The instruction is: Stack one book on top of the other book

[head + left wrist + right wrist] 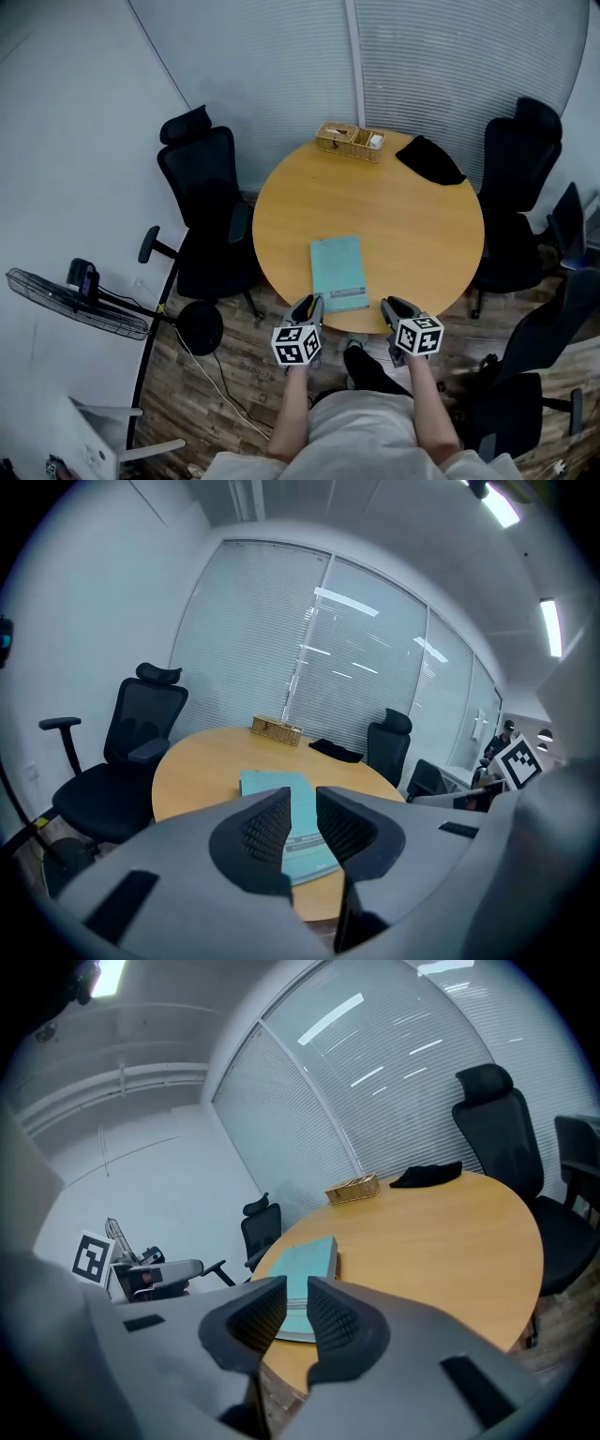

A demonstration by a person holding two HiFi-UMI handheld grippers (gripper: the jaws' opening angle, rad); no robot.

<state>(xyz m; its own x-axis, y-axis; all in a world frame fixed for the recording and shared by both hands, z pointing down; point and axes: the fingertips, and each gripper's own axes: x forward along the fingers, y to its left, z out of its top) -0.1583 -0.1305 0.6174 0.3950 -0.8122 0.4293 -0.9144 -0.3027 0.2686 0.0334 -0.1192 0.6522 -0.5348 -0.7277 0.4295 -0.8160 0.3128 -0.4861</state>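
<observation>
Round wooden counter [412,234] is carrying a teal book [338,272]; left tool [310,306] and right tool [392,307] are hovering at its near edge, jaws slightly apart, gripping nothing.

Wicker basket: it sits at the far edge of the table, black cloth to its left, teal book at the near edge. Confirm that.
Wrong on one point. The head view shows the black cloth to the right of the wicker basket, not its left. The basket does sit at the far edge of the table, and the teal book lies at the near edge.
</observation>
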